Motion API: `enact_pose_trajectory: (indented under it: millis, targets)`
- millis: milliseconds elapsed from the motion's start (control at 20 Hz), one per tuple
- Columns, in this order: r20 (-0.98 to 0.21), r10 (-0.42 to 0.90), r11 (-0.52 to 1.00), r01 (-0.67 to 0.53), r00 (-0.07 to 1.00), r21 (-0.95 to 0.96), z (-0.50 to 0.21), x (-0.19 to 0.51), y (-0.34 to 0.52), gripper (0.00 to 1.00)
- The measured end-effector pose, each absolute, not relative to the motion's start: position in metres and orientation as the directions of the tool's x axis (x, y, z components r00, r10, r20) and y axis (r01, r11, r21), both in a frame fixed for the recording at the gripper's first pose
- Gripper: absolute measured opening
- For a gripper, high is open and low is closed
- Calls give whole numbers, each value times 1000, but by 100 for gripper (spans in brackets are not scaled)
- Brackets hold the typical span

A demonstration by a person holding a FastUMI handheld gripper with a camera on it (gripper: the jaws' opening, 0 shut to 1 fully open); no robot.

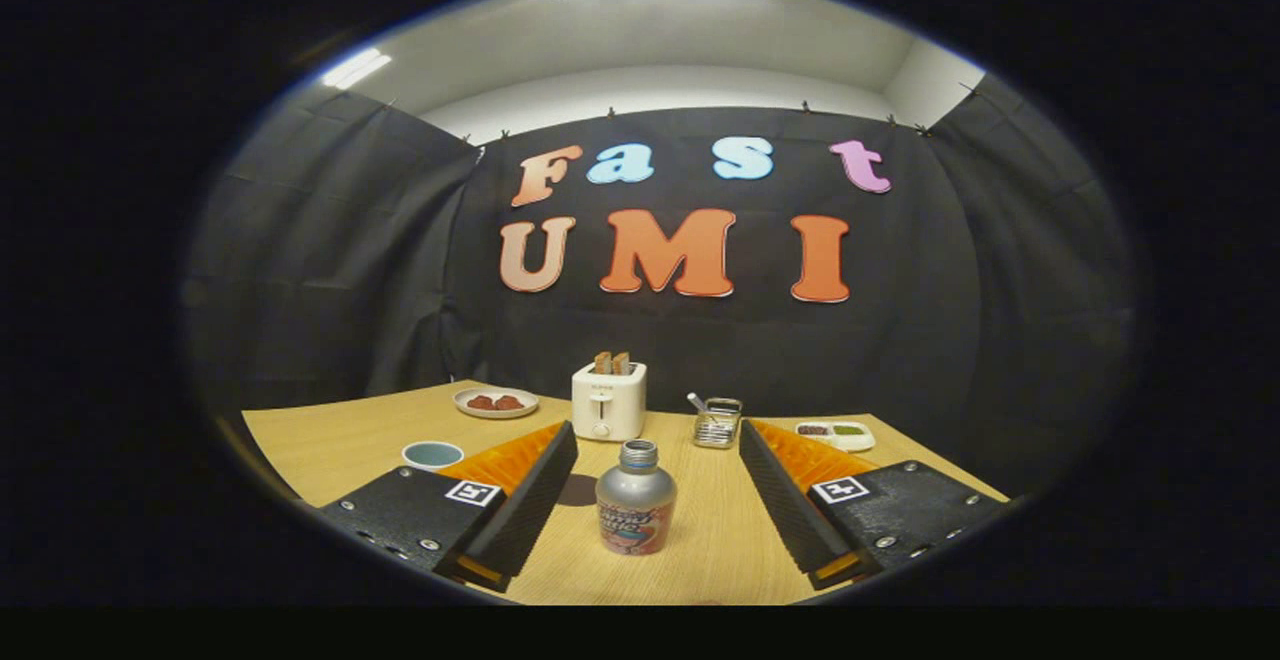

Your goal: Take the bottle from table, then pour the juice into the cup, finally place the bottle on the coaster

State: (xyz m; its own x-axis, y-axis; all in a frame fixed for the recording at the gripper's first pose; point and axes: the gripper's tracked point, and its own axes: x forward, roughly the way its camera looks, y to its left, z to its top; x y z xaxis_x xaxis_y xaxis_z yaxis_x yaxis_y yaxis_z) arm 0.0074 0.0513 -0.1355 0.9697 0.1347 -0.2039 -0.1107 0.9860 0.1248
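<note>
A small silver bottle [636, 502] with a colourful label and no cap stands upright on the wooden table [340, 440], between my two fingers. My gripper [658, 440] is open wide, with a clear gap on each side of the bottle. A dark round coaster [578, 489] lies flat just left of the bottle, partly hidden by the left finger. A white cup [432, 455] with a bluish inside sits further left, beyond the left finger.
At the back of the table stand a white toaster [608, 402] with bread slices, a plate [495, 403] with reddish food, a small glass jar [718, 422] with a spoon, and a white divided dish [836, 433]. Black cloth walls close the booth.
</note>
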Motion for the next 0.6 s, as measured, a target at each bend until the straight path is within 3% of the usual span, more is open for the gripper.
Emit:
enact_pose_trajectory:
  millis: [600]
  targets:
    - [-316, 143, 988, -114, 938, 108, -217, 21, 78, 97]
